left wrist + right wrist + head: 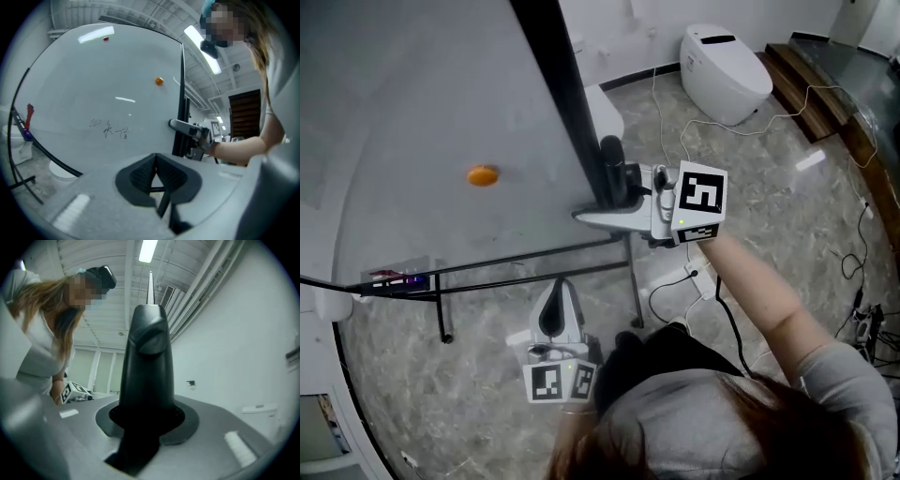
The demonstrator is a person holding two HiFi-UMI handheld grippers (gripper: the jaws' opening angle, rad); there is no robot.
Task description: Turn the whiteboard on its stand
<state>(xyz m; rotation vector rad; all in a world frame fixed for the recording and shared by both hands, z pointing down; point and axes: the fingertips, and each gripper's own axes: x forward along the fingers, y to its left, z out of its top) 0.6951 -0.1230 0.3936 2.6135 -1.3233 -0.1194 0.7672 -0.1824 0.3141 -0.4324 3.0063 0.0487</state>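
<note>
My right gripper [614, 183] clamps the black side edge of the whiteboard [412, 103], which runs up and away from it, while my left gripper [558, 292], closed on nothing, hangs nearer me below the board.

The whiteboard [422, 112] is a pale grey-white, edged by a black frame [555, 89]. Its stand [525, 258] is black tubing too. On the board there is one orange magnet [482, 175], a smaller red magnet [106, 39] and some dark handwriting [110, 130]. The markers [394, 278] on the ledge show red and purple.

The right gripper [598, 202] and left gripper [557, 305] both have light grey-white shells with black pads. The right cube [701, 197] and the left cube [558, 382] each carry bold black-and-white square patterns.

The floor [769, 187] is grey stone marbled with paler veins. A glossy white appliance [727, 61] stands on it, white cables [825, 89] and a black cable [727, 314] cross it, and a dark brown step [811, 80] runs beside it. The person's sleeve [844, 375] is grey.
</note>
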